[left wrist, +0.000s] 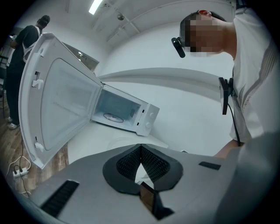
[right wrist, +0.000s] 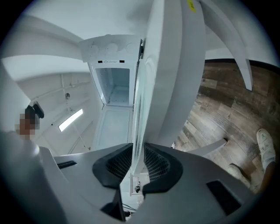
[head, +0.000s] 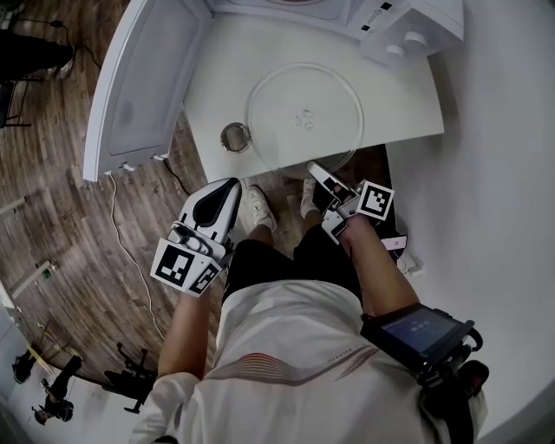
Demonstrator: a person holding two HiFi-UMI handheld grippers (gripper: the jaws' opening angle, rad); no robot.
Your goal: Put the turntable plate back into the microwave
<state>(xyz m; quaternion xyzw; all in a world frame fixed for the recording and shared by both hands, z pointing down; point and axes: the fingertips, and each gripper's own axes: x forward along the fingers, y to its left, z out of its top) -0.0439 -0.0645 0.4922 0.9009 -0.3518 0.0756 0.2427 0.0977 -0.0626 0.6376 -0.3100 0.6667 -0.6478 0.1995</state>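
At the near edge of the worktop (head: 217, 87), the right gripper (right wrist: 138, 151) clamps the rim of the glass plate (right wrist: 140, 109), a pad pressed on each face. The plate lies flat on the worktop, its near rim jutting past the edge, in front of the microwave (left wrist: 127, 111), whose door (head: 143, 78) stands wide open. The left gripper (left wrist: 140, 148), jaws closed together and empty, hangs off the worktop's front, apart from the plate.

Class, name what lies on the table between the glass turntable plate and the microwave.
Nothing: the head view shows only bare table between plate and microwave.
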